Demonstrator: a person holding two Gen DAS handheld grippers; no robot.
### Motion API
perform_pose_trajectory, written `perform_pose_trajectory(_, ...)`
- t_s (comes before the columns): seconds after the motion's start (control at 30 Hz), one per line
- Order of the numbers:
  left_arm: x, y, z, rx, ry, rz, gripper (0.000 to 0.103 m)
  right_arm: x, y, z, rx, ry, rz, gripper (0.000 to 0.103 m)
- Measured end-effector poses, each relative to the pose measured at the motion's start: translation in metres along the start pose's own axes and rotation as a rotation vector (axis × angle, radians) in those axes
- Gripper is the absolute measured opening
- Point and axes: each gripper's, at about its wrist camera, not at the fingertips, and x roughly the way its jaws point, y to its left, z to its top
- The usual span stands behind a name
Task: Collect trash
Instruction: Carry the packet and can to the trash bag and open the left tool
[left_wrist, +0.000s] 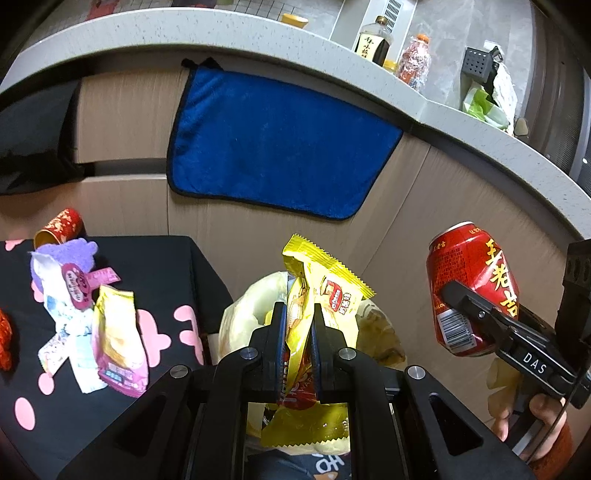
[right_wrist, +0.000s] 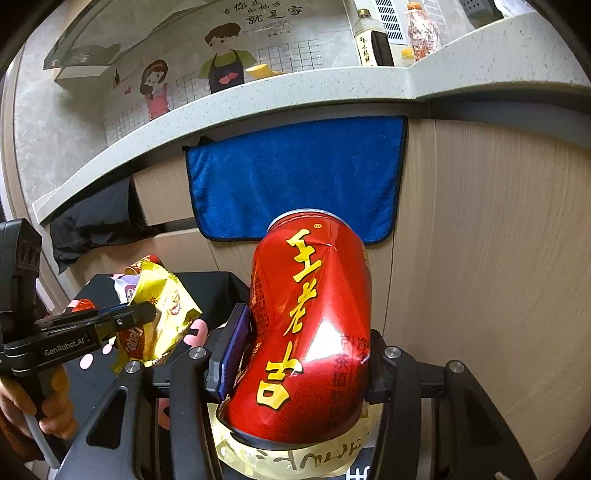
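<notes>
Left wrist view: the left gripper (left_wrist: 299, 332) is clamped tight on a crumpled yellow snack wrapper (left_wrist: 317, 295), which stands up between its two black fingers, its zigzag top edge just below the blue towel (left_wrist: 280, 147). That towel, edged in black, hangs flat on the pale wood cabinet front under a curved speckled grey counter (left_wrist: 258, 40), and serves as the landmark here. Directly under the wrapper, lower than the towel, sits a bin lined with a pale yellowish bag (left_wrist: 243, 314). Down and to the left of the towel is a black cloth with pink shapes (left_wrist: 177, 280), carrying more litter: a pink and yellow packet (left_wrist: 118, 332), a white and purple wrapper (left_wrist: 62, 291) and a small red and gold cup (left_wrist: 61, 227) on its side. Down and to the right of the towel, the right gripper (left_wrist: 476, 314) pinches a dented red drink can (left_wrist: 472, 280) with gold characters; a hand (left_wrist: 543, 424) shows on its handle. Right wrist view: the same can (right_wrist: 310, 332) fills the middle, gripped low on its body between the half-closed jaws, its top rim overlapping the towel's (right_wrist: 295, 177) lower edge. Below the can lies the rim of the pale bag (right_wrist: 295, 461). Left of the towel and lower, the other gripper (right_wrist: 147, 314) holds the yellow wrapper (right_wrist: 166, 306)
</notes>
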Motion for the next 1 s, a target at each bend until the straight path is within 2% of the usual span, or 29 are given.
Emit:
perform_pose_trajectory(0.47, 0.032, -0.002, -0.001, -0.009, 0.03, -0.023, 0.012, 0.025, -0.012, -0.004, 0.013, 0.037, -0.002, 0.047)
perform_pose_trajectory(0.53, 0.038, 0.001, -0.001, -0.03, 0.036, -0.046, 0.016, 0.029, -0.013, -0.004, 0.014, 0.044, -0.001, 0.047)
perform_pose_trajectory(0.6, 0.044, 0.005, -0.001, -0.038, 0.034, -0.059, 0.032, 0.031, -0.013, -0.005, 0.017, 0.049, -0.003, 0.047)
perform_pose_trajectory(0.67, 0.047, 0.009, 0.0, -0.05, 0.019, -0.062, 0.041, 0.033, -0.014, -0.007, 0.021, 0.053, -0.003, 0.047)
perform_pose_trajectory(0.83, 0.044, 0.028, 0.002, -0.111, 0.015, -0.037, 0.041, 0.039, -0.016, -0.011, 0.033, 0.065, -0.002, 0.047)
perform_pose_trajectory(1.0, 0.02, 0.052, -0.004, -0.18, 0.001, -0.007, 0.041, 0.057, -0.006, -0.012, 0.036, 0.08, 0.031, 0.047)
